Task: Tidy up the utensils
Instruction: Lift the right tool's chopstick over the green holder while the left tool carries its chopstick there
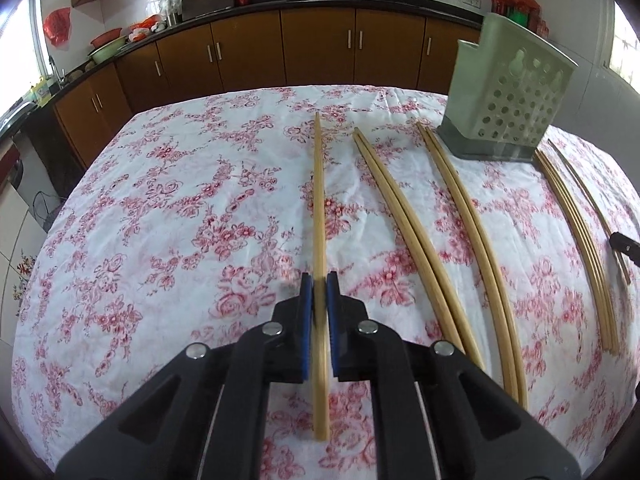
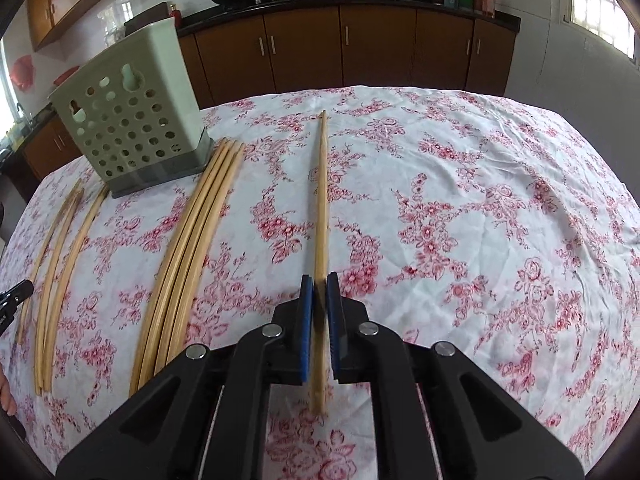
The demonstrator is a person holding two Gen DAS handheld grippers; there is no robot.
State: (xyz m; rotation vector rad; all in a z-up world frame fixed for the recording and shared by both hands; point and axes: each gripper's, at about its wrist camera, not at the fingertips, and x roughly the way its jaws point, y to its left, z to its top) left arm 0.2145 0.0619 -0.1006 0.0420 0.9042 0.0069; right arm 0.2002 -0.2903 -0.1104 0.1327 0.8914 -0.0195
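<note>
Your left gripper [image 1: 319, 280] pinches a pale bamboo chopstick pair [image 1: 319, 208] between its blue pads, the sticks running straight ahead over the floral pink-and-white tablecloth [image 1: 180, 220]. To its right lie more loose bamboo chopsticks [image 1: 460, 216], and beyond them, ahead and right, stands the perforated pale-green plastic utensil holder [image 1: 508, 116]. Your right gripper [image 2: 319, 280] likewise clamps another bamboo chopstick pair [image 2: 321, 200]; the holder stands ahead to its left.
</note>
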